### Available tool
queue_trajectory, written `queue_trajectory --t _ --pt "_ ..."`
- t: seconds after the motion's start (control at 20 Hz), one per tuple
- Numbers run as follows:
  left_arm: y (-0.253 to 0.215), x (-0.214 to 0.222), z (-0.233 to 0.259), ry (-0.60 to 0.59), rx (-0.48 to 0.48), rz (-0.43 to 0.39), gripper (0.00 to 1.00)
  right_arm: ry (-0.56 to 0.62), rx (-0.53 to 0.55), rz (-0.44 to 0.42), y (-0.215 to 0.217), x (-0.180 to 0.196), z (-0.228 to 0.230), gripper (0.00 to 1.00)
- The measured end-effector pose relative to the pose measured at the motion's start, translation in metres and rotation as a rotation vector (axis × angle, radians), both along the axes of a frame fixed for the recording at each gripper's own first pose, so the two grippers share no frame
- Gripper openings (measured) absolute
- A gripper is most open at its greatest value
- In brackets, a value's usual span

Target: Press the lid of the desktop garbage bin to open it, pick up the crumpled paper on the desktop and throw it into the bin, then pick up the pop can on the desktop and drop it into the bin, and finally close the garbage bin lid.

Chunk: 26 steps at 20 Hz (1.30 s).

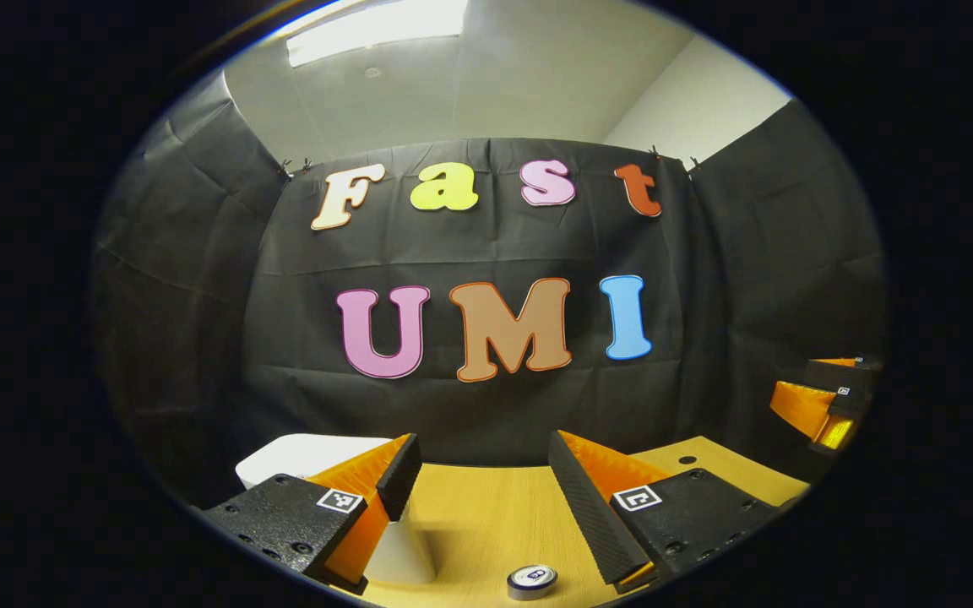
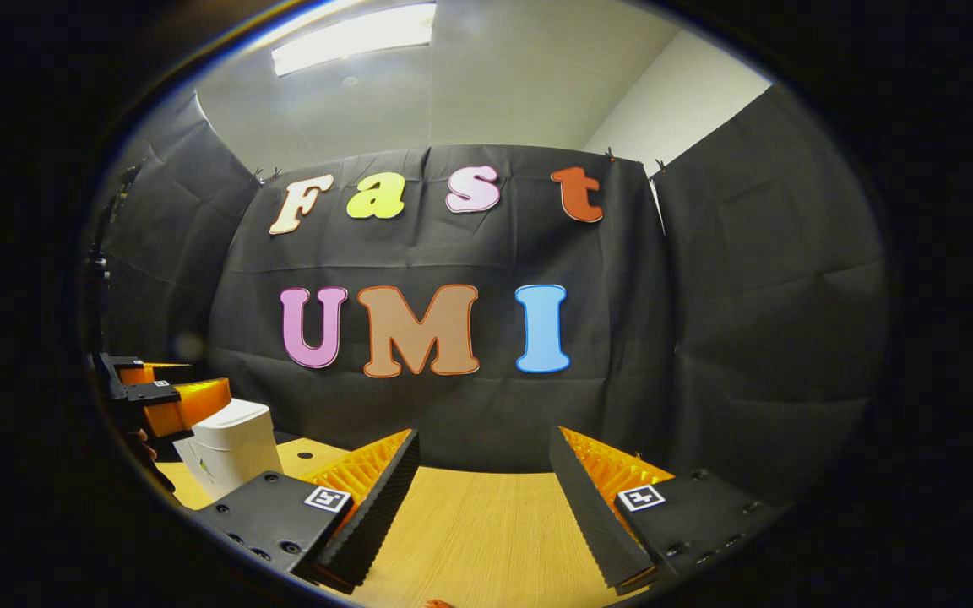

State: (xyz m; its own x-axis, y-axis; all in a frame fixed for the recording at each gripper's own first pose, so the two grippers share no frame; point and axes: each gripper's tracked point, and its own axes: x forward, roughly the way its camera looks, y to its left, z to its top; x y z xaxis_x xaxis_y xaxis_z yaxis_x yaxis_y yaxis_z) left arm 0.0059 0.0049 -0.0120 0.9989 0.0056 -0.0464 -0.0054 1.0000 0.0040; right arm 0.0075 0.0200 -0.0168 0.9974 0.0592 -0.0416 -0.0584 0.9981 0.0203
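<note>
The white desktop bin (image 2: 229, 447) stands on the wooden table at the left of the right gripper view, and its lid looks shut. In the left gripper view the bin (image 1: 305, 456) sits close behind my left finger, partly hidden by it. The pop can (image 1: 532, 581) stands upright at the bottom edge, showing its silver top just below the gap between my fingers. My left gripper (image 1: 482, 447) is open and holds nothing. My right gripper (image 2: 484, 439) is open too, over bare table. The left gripper (image 2: 157, 397) also appears beside the bin's top.
The wooden table (image 1: 486, 515) runs back to the black cloth wall. A small round hole (image 1: 687, 460) marks the tabletop at the right. The right gripper (image 1: 824, 405) hovers at the far right of the left gripper view.
</note>
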Motion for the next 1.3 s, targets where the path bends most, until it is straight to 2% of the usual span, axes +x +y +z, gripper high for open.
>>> queue_trajectory --t 0.1,0.2,0.25,0.3,0.35,0.4,0.5,0.6,0.65,0.8,1.05,1.3 --pt "-0.002 -0.001 0.001 -0.003 0.005 -0.003 0.84 -0.004 -0.003 -0.004 -0.001 0.000 0.002 0.98" --pt "-0.002 -0.001 0.002 -0.005 0.011 -0.002 0.67 -0.005 -0.004 -0.006 -0.002 -0.002 0.002 0.98" --pt "-0.002 -0.001 0.002 -0.006 0.012 -0.001 0.55 -0.005 -0.005 -0.007 -0.002 -0.002 0.003 0.98" --pt "-0.002 -0.001 0.003 -0.006 0.013 -0.001 0.49 -0.005 -0.006 -0.007 -0.002 -0.002 0.002 0.98" --pt "0.000 -0.002 0.003 -0.007 0.016 0.006 0.29 -0.006 -0.008 -0.007 -0.003 -0.002 0.003 0.98" --pt "0.001 -0.001 0.004 -0.006 0.019 0.010 0.29 -0.006 -0.010 -0.007 -0.002 -0.003 0.003 0.98" --pt "0.003 -0.002 0.002 0.001 0.023 0.010 0.19 -0.004 -0.013 -0.003 -0.001 -0.004 0.001 1.00" --pt "0.015 -0.005 -0.001 0.015 0.039 0.062 0.22 -0.001 -0.015 0.003 0.001 -0.004 0.000 0.98" --pt "0.022 -0.005 -0.003 0.019 0.038 0.073 0.02 0.002 -0.016 0.006 0.003 -0.005 -0.001 0.98" --pt "0.043 -0.010 -0.008 0.045 0.041 0.128 0.00 0.001 -0.016 0.019 0.009 -0.004 0.000 0.98" --pt "0.091 -0.001 -0.003 0.023 0.094 0.215 0.00 0.001 -0.019 0.027 0.017 -0.004 -0.001 0.99" --pt "0.139 0.016 -0.013 0.044 0.105 0.298 0.00 0.006 -0.027 0.015 0.017 -0.006 -0.001 0.98"
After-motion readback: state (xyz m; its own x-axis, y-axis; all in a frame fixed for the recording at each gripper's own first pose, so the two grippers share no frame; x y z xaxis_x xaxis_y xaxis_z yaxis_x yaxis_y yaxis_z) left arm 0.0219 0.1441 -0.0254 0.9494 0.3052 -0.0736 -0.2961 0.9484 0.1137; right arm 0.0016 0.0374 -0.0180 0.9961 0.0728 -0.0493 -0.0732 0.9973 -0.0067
